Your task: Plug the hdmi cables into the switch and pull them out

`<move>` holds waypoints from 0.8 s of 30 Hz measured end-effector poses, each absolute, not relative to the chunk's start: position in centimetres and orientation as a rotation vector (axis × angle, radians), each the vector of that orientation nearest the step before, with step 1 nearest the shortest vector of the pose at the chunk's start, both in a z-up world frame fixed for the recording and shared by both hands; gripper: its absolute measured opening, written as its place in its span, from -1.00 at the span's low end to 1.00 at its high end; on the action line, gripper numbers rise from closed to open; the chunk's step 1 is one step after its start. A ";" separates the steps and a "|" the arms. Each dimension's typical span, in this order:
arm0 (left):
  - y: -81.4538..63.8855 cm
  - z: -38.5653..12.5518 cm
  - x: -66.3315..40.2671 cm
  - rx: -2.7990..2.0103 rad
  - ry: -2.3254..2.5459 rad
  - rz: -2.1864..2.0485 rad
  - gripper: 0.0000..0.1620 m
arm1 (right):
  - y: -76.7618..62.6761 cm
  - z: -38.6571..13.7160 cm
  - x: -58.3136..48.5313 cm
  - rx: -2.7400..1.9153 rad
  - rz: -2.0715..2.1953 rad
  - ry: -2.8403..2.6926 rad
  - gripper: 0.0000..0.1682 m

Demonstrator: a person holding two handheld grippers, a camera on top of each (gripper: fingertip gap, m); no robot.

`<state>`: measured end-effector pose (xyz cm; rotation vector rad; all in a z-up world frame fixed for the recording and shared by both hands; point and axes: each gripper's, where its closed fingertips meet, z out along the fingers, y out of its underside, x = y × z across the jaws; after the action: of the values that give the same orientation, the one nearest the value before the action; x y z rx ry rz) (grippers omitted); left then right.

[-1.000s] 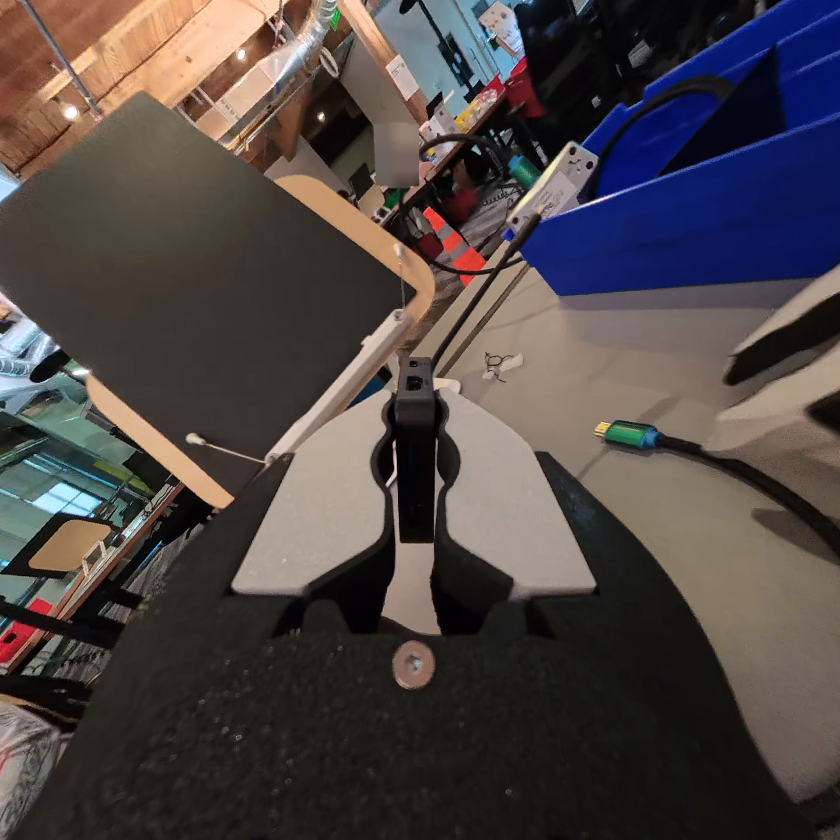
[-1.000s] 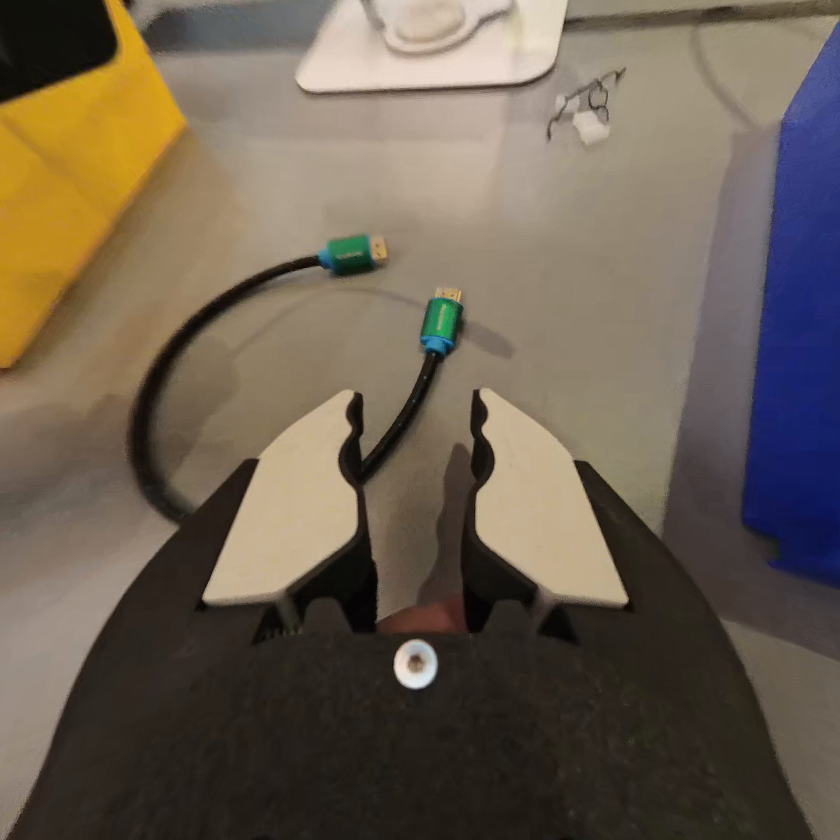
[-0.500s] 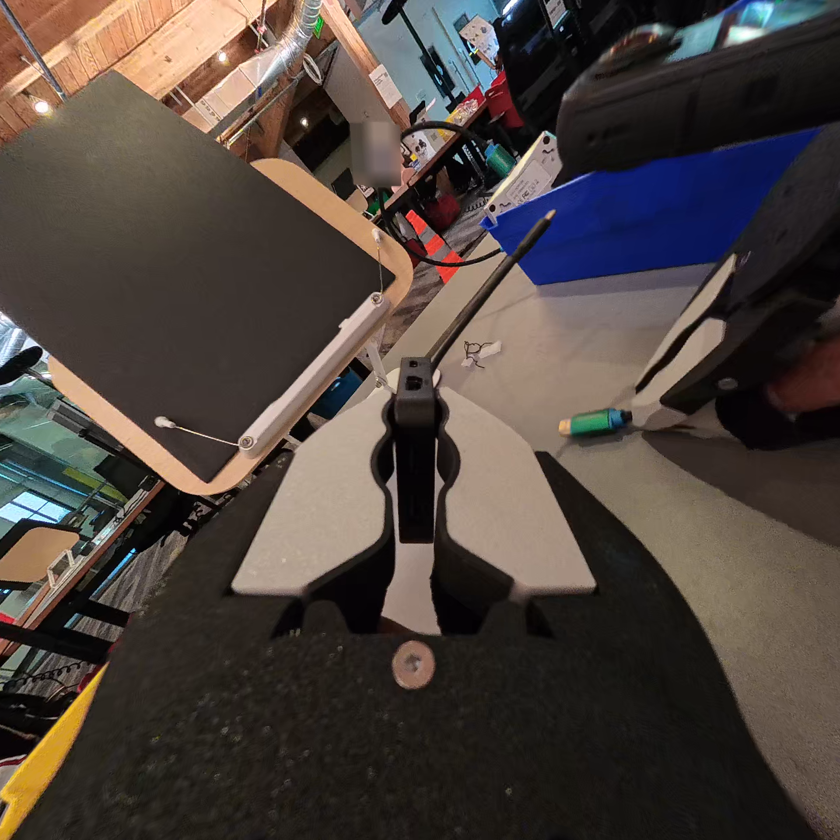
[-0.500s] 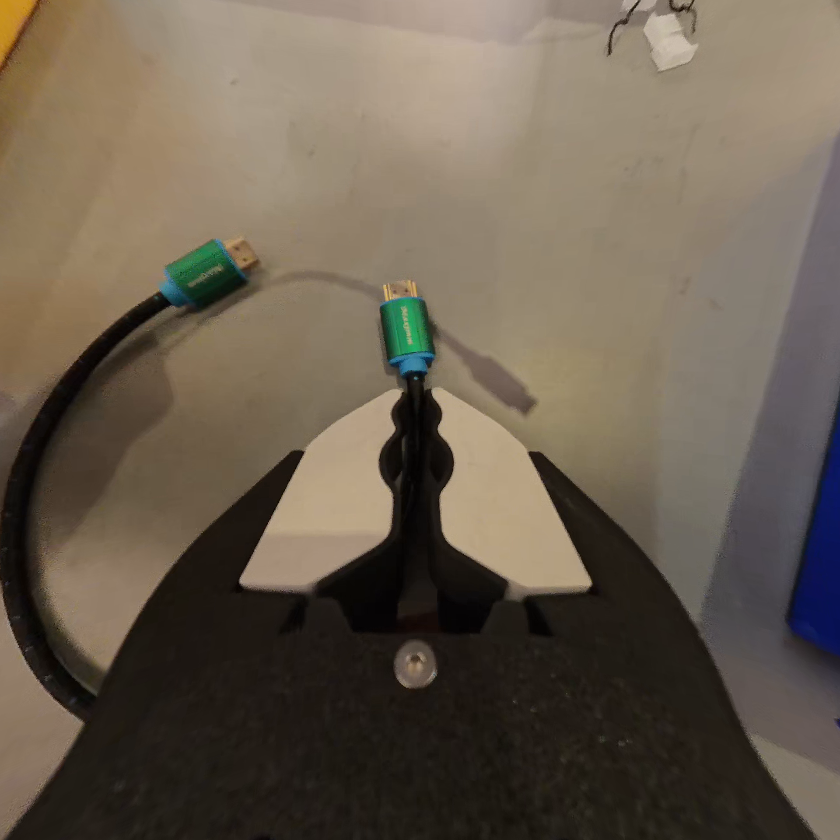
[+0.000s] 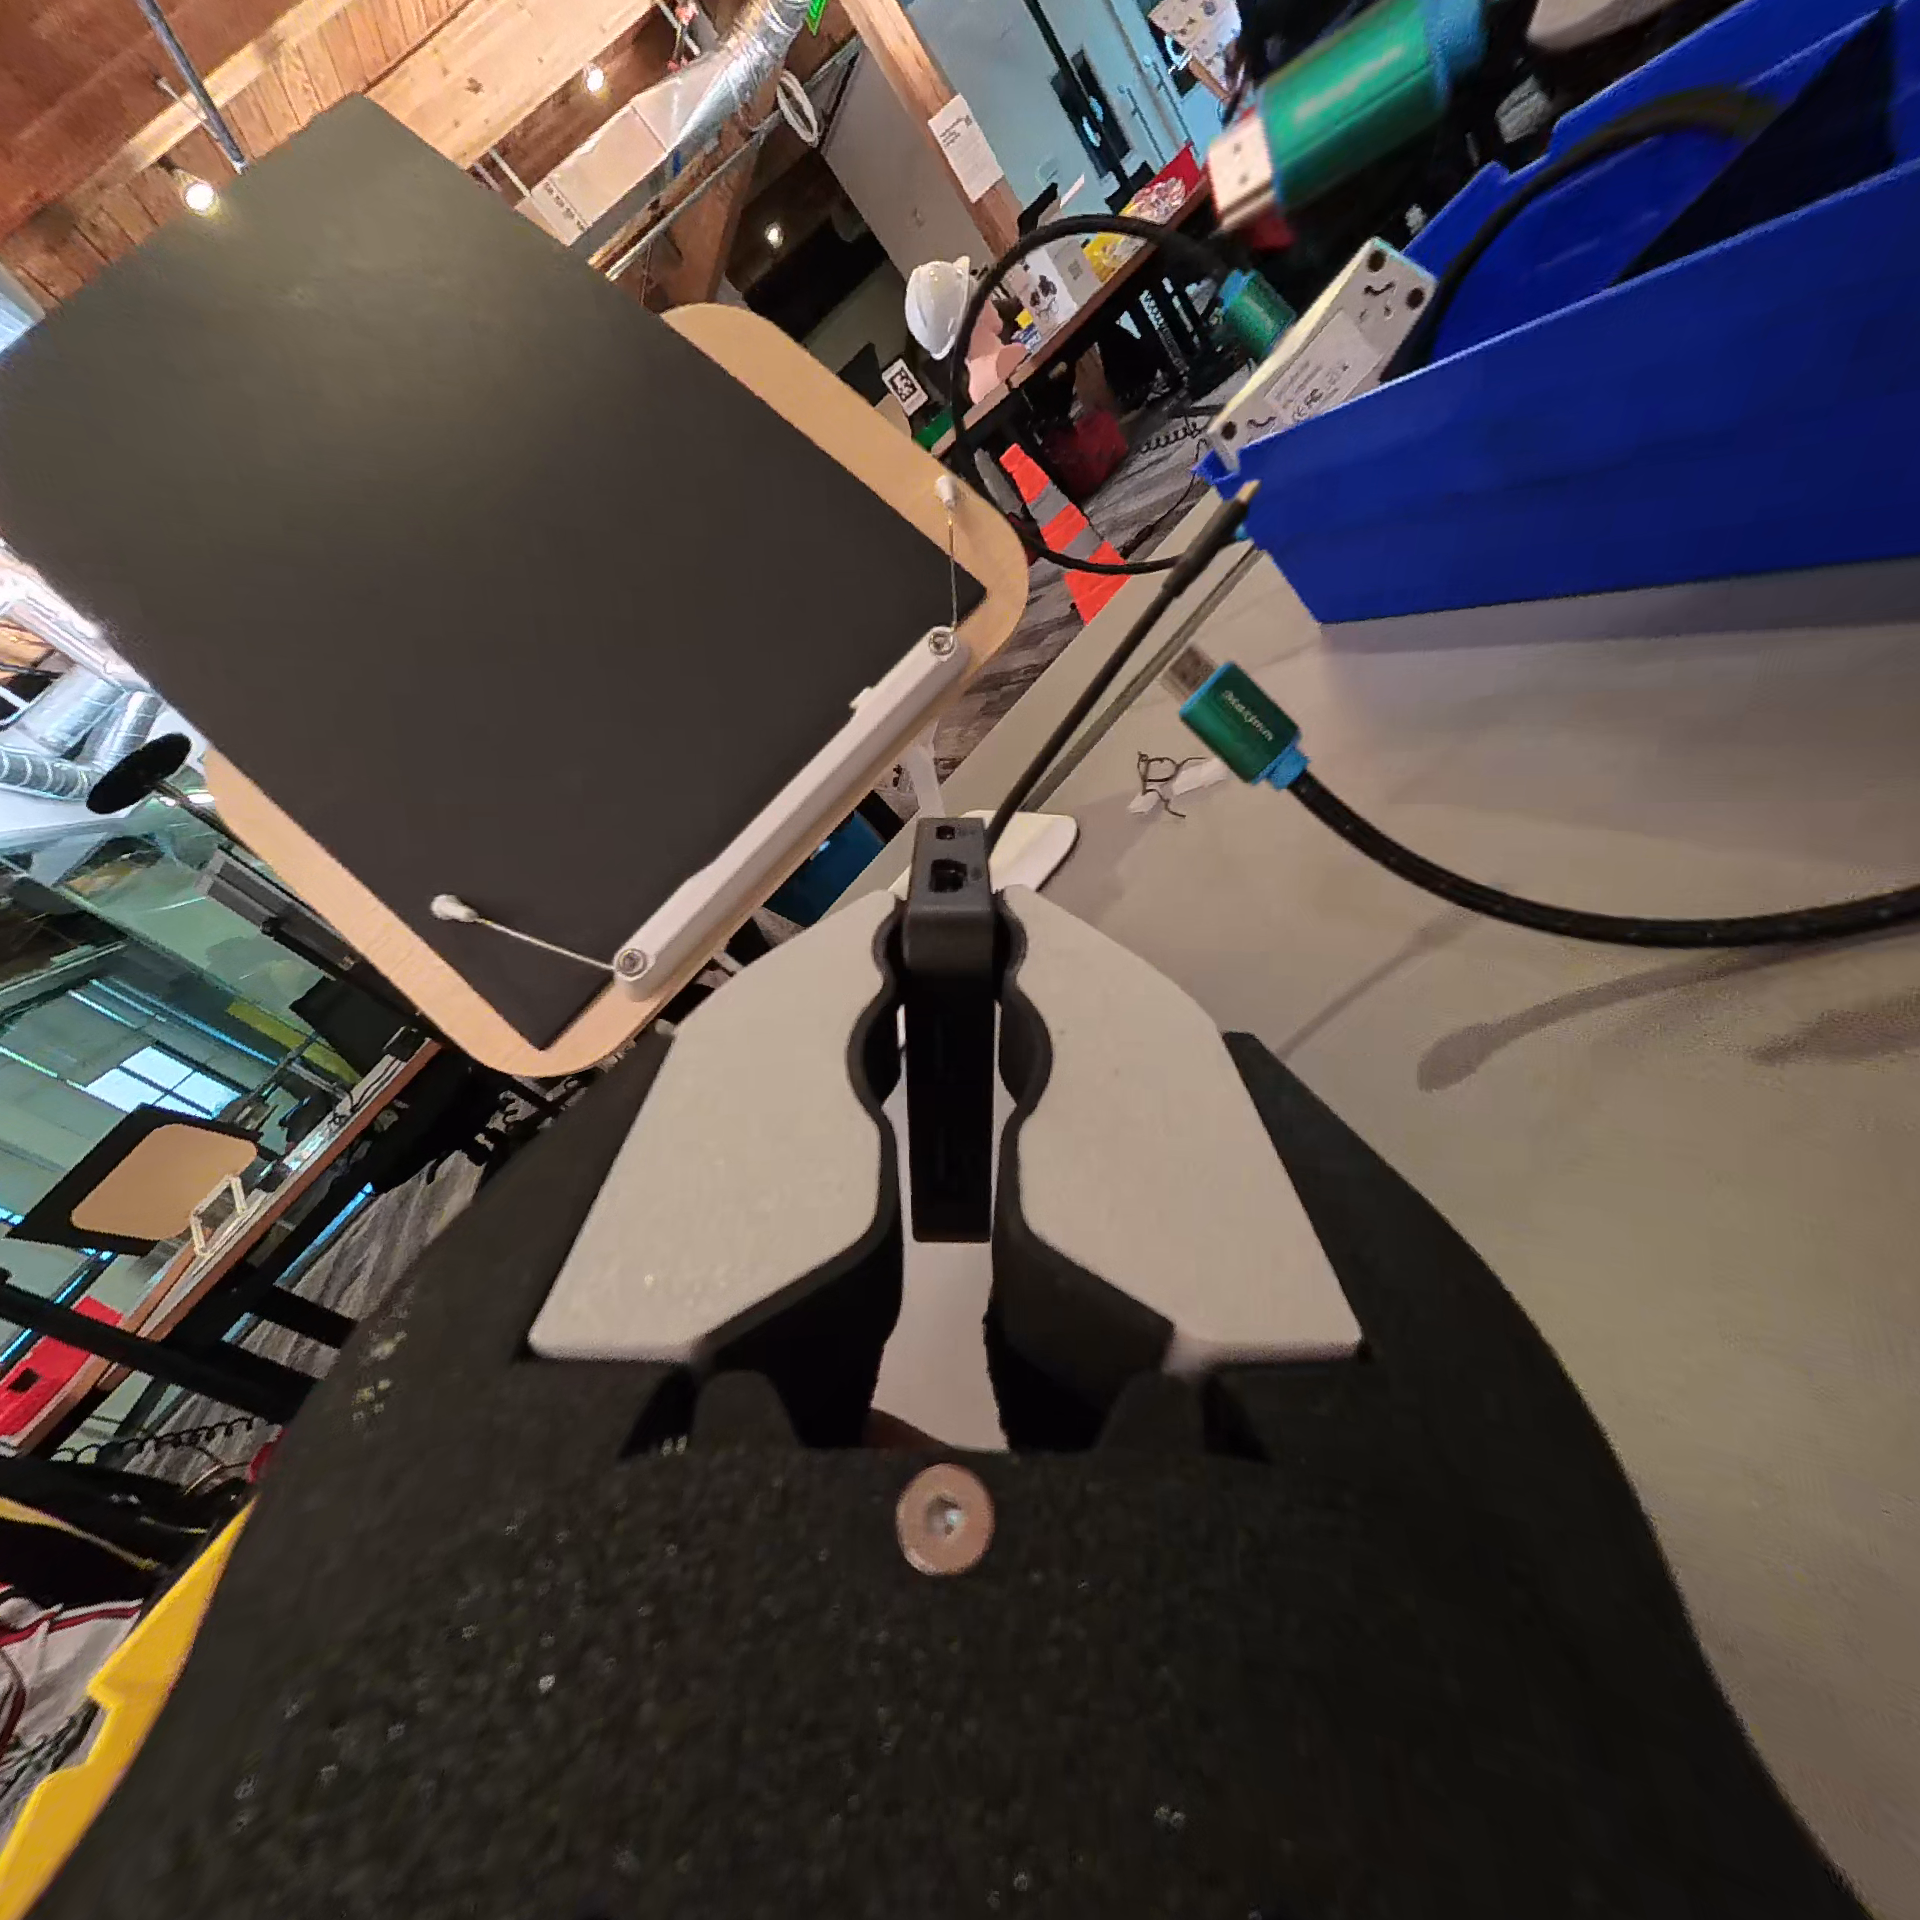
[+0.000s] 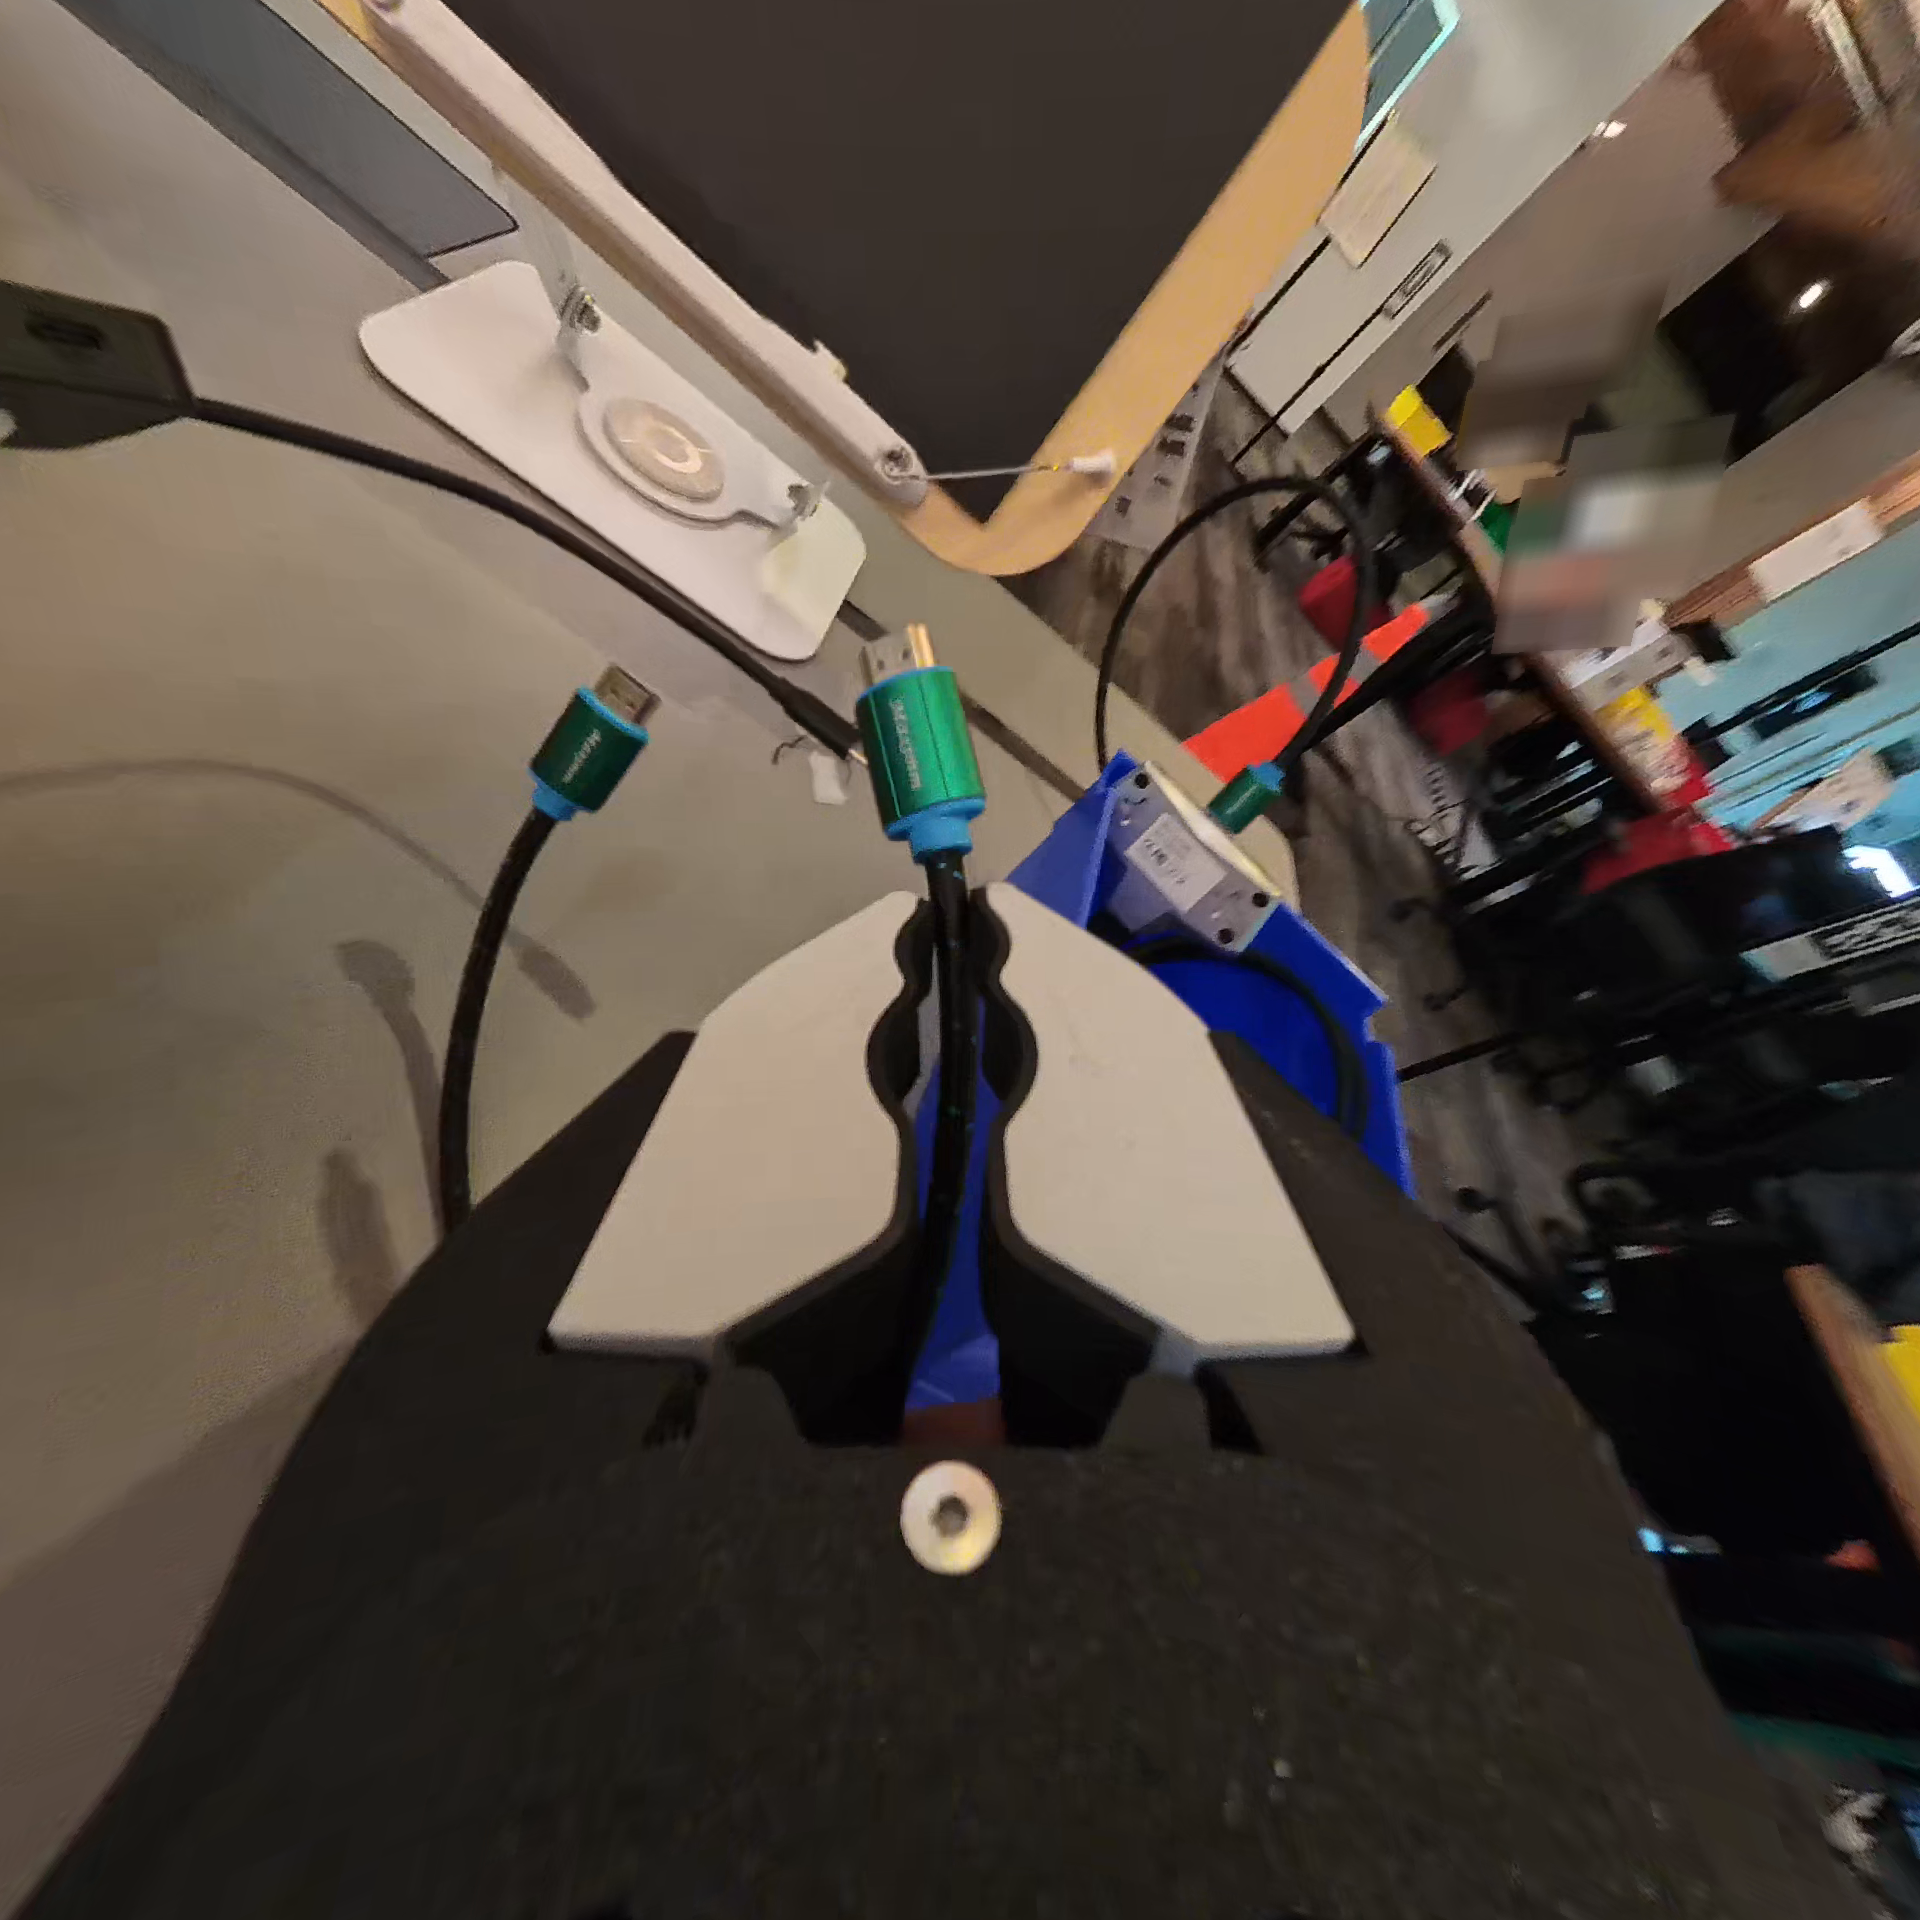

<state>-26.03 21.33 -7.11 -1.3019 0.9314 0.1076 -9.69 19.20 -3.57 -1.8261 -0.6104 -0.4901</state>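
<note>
My left gripper (image 5: 948, 914) is shut on a small black HDMI switch (image 5: 945, 1039), held upright on edge above the grey table (image 5: 1610, 1195); a thin black lead (image 5: 1101, 696) runs from its far end. My right gripper (image 6: 951, 899) is shut on the black braided cable just behind a green HDMI plug (image 6: 920, 748), held in the air with its connector pointing away. This plug shows blurred at the top right of the left wrist view (image 5: 1340, 104). The second green plug (image 6: 592, 753) (image 5: 1242, 722) hangs free to its left. The switch also shows far left in the right wrist view (image 6: 73, 364).
A blue bin (image 5: 1610, 416) at the right holds a white box (image 5: 1320, 353) with another green plug (image 6: 1242, 805) in it. A black panel (image 5: 468, 571) on a white stand base (image 6: 499, 353) stands behind. A wire tie with a white tag (image 5: 1169, 779) lies on the table. A yellow bin (image 5: 104, 1683) sits at the left. The gap from one gripper's tips to the other's is roughly 15 cm.
My right gripper closed on the braided cable behind the green plug, then lifted it off the table and swung it up. My left gripper kept its hold on the switch.
</note>
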 end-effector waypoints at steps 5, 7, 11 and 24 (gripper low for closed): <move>21.9 -7.0 -26.6 -1.322 0.910 0.123 -0.83 | 18.0 -3.8 -11.0 -1.736 -0.610 -0.725 -0.93; 22.1 -7.0 -26.8 -1.330 0.904 0.129 -0.83 | 16.7 -4.6 -12.5 -1.673 -0.690 -0.820 -0.93; 22.4 -7.1 -27.1 -1.350 0.898 0.116 -0.83 | 12.9 -5.2 -16.0 -1.461 -0.849 -0.964 -0.93; 22.6 -7.7 -26.9 -1.380 0.916 0.105 -0.83 | 5.4 -16.2 -21.2 -1.760 -0.418 -1.208 -0.94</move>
<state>-26.93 22.56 -7.75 -1.3802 0.9164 0.1046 -21.23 5.44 -16.16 -1.7603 -1.2081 -0.4181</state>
